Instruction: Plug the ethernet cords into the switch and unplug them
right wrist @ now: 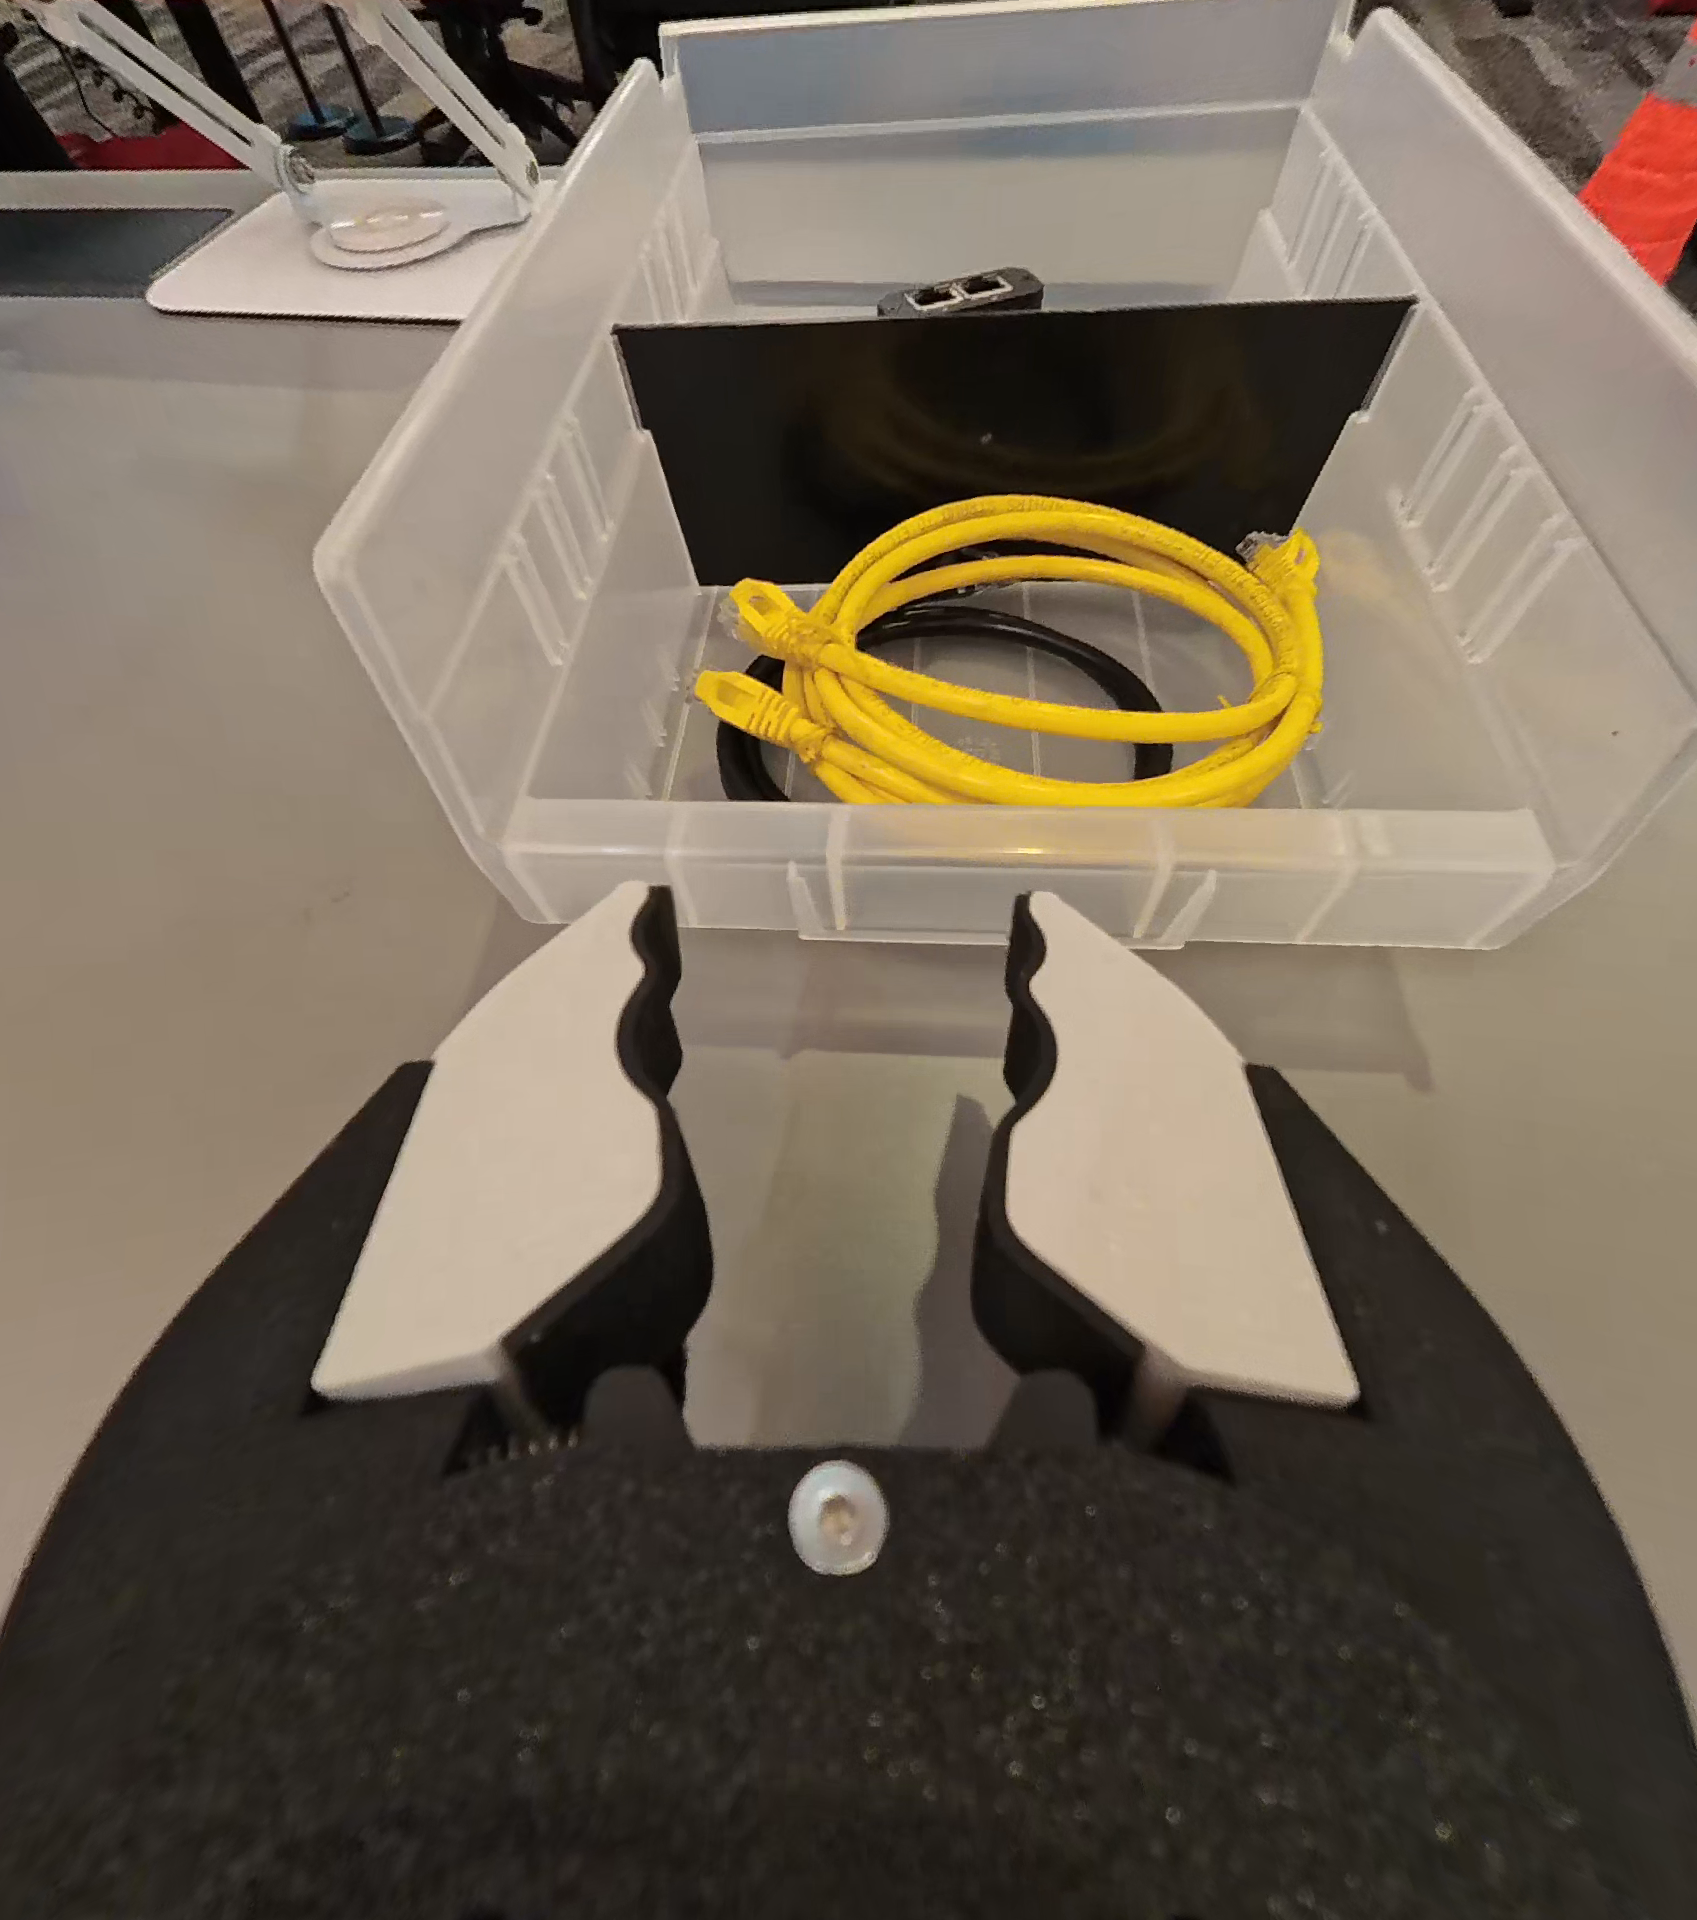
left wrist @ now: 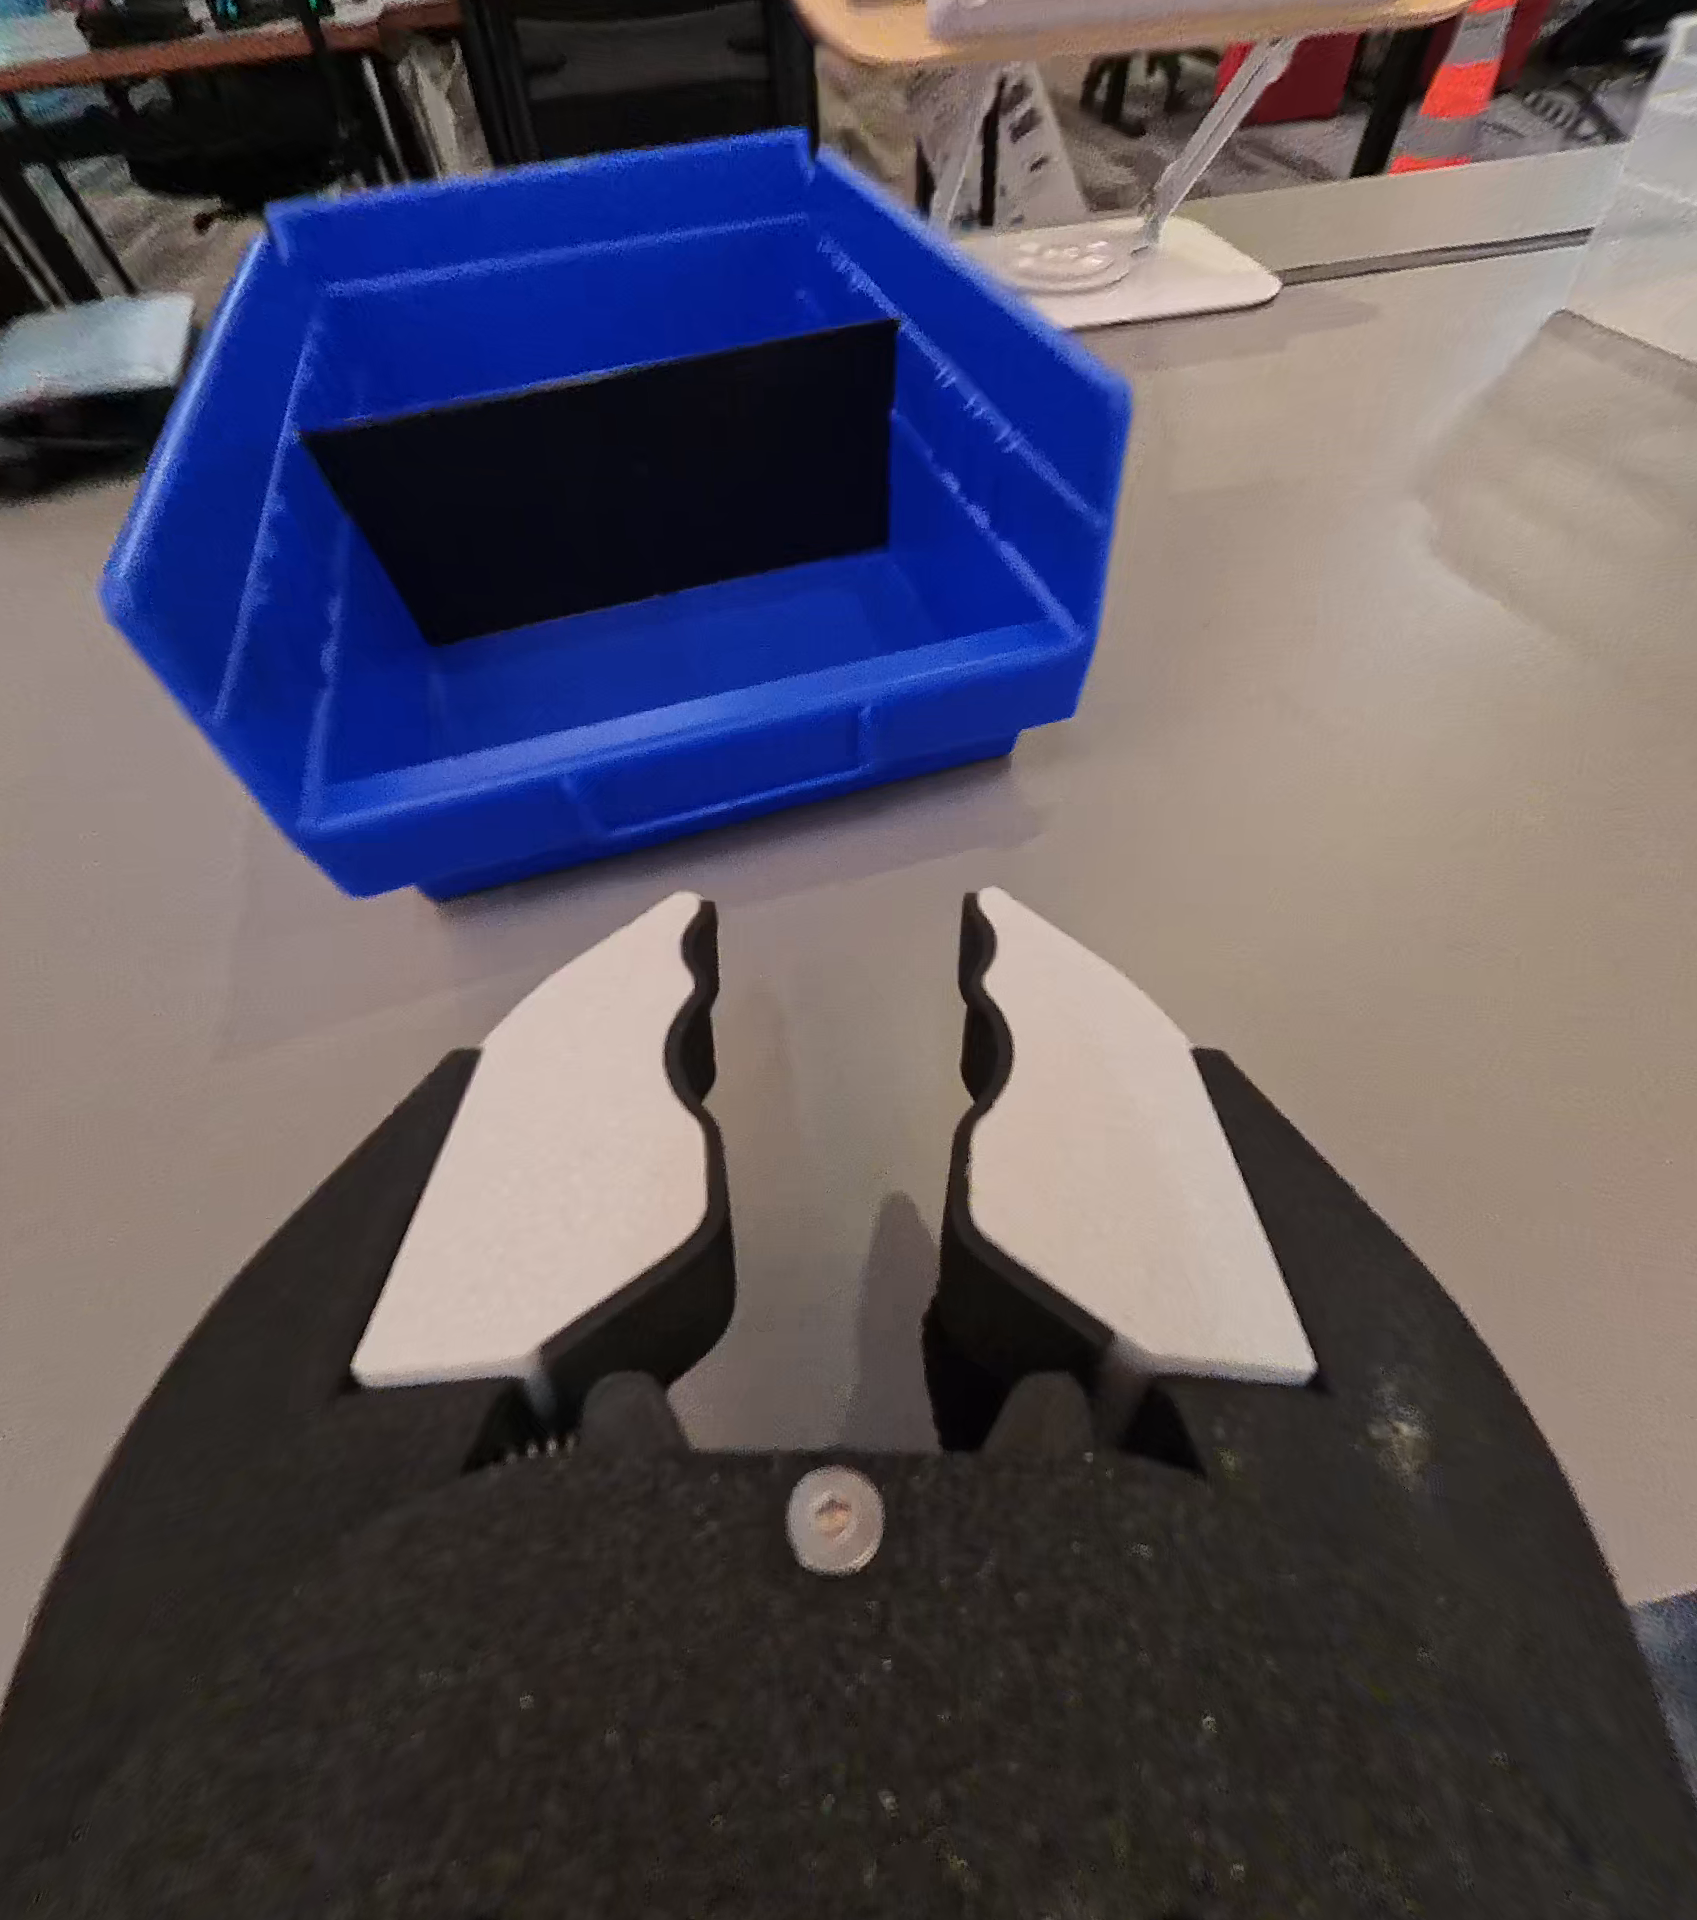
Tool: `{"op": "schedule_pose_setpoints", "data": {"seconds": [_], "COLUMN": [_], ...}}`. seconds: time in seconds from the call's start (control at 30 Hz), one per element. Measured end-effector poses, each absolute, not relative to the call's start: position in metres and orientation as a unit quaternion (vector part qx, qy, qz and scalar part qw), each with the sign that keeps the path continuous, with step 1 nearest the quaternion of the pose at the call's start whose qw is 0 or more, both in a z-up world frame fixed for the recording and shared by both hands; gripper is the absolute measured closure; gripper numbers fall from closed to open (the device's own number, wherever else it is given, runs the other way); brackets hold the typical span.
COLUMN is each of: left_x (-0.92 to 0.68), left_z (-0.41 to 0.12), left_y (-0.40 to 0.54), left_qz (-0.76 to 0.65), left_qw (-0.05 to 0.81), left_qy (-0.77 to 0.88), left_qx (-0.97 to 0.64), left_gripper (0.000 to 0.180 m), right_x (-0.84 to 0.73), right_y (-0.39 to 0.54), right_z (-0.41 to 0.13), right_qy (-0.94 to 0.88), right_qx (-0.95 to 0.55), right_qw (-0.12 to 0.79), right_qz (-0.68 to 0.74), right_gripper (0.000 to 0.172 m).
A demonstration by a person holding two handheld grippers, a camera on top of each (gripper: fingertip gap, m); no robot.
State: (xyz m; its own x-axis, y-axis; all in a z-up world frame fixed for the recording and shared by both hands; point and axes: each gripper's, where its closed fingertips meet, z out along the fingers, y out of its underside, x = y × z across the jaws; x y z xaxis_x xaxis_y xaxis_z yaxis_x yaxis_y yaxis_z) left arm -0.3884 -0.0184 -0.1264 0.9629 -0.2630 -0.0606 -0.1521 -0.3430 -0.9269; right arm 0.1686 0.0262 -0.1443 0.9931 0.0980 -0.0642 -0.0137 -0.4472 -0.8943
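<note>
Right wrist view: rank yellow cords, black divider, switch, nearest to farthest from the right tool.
From the right tool, open and empty:
1. Yellow cords, coiled in the clear bin's front compartment.
2. Black divider, upright across the bin's middle.
3. Switch, behind the divider, in the back compartment.

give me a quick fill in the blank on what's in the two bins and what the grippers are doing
1. The yellow ethernet cords lie coiled in the ____ bin.
2. A black ____ splits that bin; the switch sits behind it.
3. The front compartment of the blue bin is ____.
4. Both the left gripper and right gripper hold ____.

Missing words: clear; divider; empty; nothing
</note>
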Motion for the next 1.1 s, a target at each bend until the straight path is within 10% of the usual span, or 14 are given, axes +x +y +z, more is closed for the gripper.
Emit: {"op": "schedule_pose_setpoints", "data": {"seconds": [0.47, 0.8, 0.9, 1.1], "left_x": [-0.067, 0.01, 0.016, 0.003], "left_z": [-0.133, -0.131, -0.121, -0.123], "left_y": [-0.016, 0.069, 0.075, 0.081], "left_qz": [-0.139, -0.202, -0.191, -0.13], "left_qw": [0.519, 0.483, 0.502, 0.497], "left_qy": [0.347, 0.291, 0.288, 0.233], "left_qx": [-0.769, -0.801, -0.792, -0.825], "left_gripper": [0.124, 0.101, 0.161, 0.174], "right_x": [0.029, 0.116, 0.164, 0.183], "right_y": [0.045, 0.009, 0.0, 0.015], "right_z": [-0.116, -0.048, -0.023, -0.104], "right_qy": [-0.171, -0.105, -0.027, 0.041], "right_qx": [-0.785, -0.702, -0.674, -0.803], "right_qw": [0.53, 0.659, 0.729, 0.594], "right_qz": [0.27, 0.248, 0.118, 0.034], "right_gripper": [0.08, 0.122, 0.102, 0.105]}}
